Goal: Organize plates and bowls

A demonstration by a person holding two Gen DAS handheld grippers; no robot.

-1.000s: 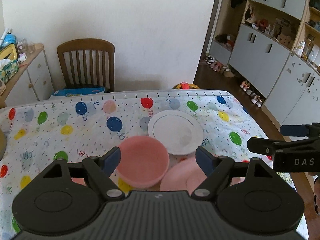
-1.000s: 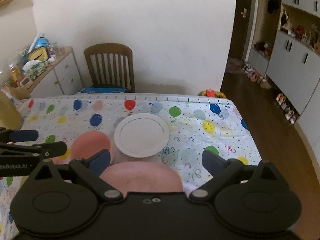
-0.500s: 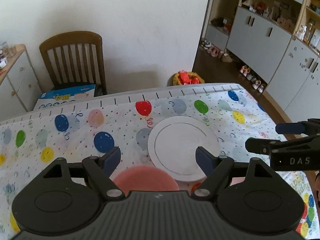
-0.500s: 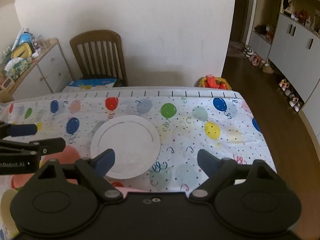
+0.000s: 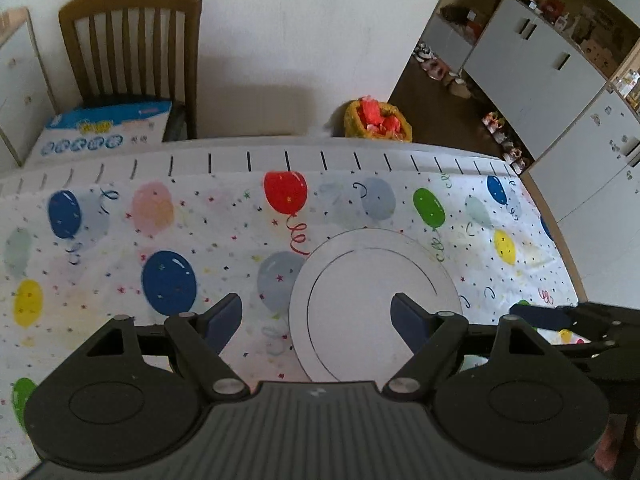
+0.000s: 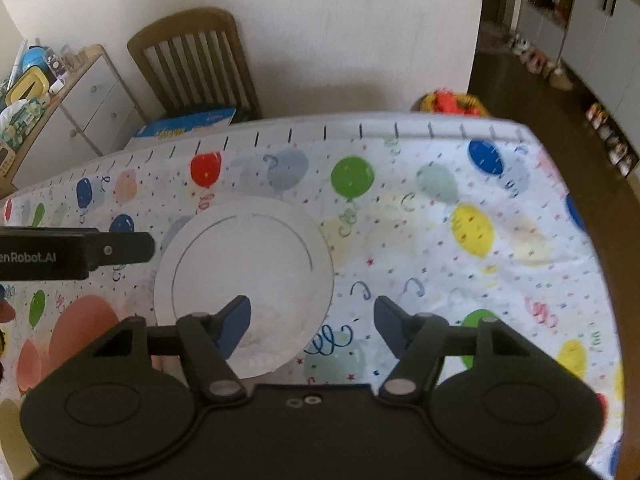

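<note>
Both pairs of tongs hang over a table spread with a white cloth printed with coloured balloons (image 5: pixel 168 240), pointing steeply down at it. A round white plate with a thin dark ring inside its rim (image 5: pixel 360 280) lies flat on the cloth near the middle of the table.

The left tongs (image 5: pixel 316 318) stand apart with nothing between the blue pads. The plate's left edge falls in the gap between them, and the right pad (image 5: pixel 406 320) sits over the plate's face. Whether it touches the plate I cannot tell.

The right tongs (image 6: pixel 310 326) are closing, though the pads are apart and grip nothing. Between them fall the plate's right edge (image 6: pixel 316 264) and the bare cloth beside it; the left pad (image 6: pixel 234 326) is over the plate's near part. The two tools are close together, each showing at the edge of the other's view, one on either side of the plate.

A pink round dish (image 6: pixel 80 328) lies on the cloth near the plate, partly hidden by the right tongs' body, so its shape is unclear.

Beyond the far edge of the table stands a brown slat-backed wooden chair (image 5: pixel 128 40) with a blue and white printed box (image 5: pixel 104 132) on its seat, against a pale wall. A yellow basket of red things (image 5: pixel 378 120) sits on the floor there.
</note>
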